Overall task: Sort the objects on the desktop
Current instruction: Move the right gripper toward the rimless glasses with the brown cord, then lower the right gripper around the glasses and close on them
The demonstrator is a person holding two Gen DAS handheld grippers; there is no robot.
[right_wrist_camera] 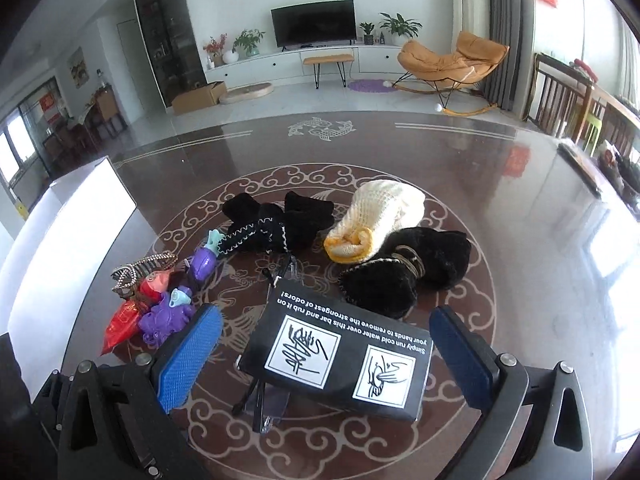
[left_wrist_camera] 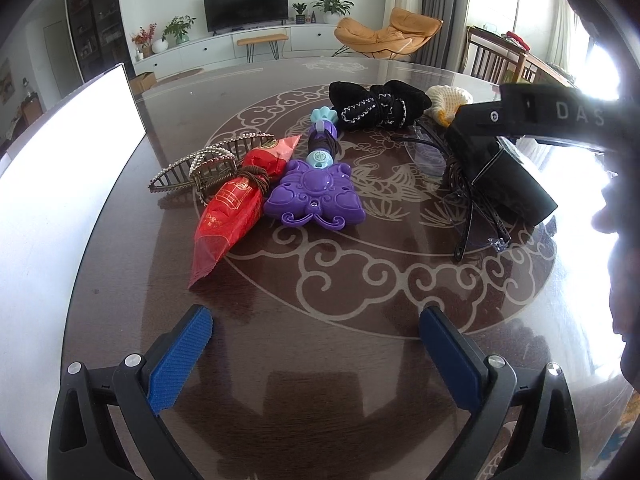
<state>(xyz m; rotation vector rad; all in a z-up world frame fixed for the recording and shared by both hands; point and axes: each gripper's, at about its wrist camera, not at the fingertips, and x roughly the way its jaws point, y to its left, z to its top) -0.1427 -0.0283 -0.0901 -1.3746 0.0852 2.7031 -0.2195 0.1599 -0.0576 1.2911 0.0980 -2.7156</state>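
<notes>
A pile lies on the dark patterned table (left_wrist_camera: 320, 360): a red snack bag (left_wrist_camera: 228, 216), a purple butterfly toy (left_wrist_camera: 316, 196), a metal hair comb (left_wrist_camera: 208, 164), a black knitted item (left_wrist_camera: 376, 104) and a cream knitted item (left_wrist_camera: 448, 98). A black box (right_wrist_camera: 340, 364) with white printed pictures rests on clear glasses (right_wrist_camera: 260, 404), between the fingers of my open right gripper (right_wrist_camera: 324, 360). A second black fuzzy item (right_wrist_camera: 404, 272) lies behind the box. My left gripper (left_wrist_camera: 316, 356) is open and empty above bare table, in front of the red bag and toy.
A white box (left_wrist_camera: 60, 184) stands at the table's left side; it also shows in the right wrist view (right_wrist_camera: 80, 216). The right gripper's body (left_wrist_camera: 560, 112) reaches in over the box at the right of the left wrist view. Chairs stand beyond the table's right edge.
</notes>
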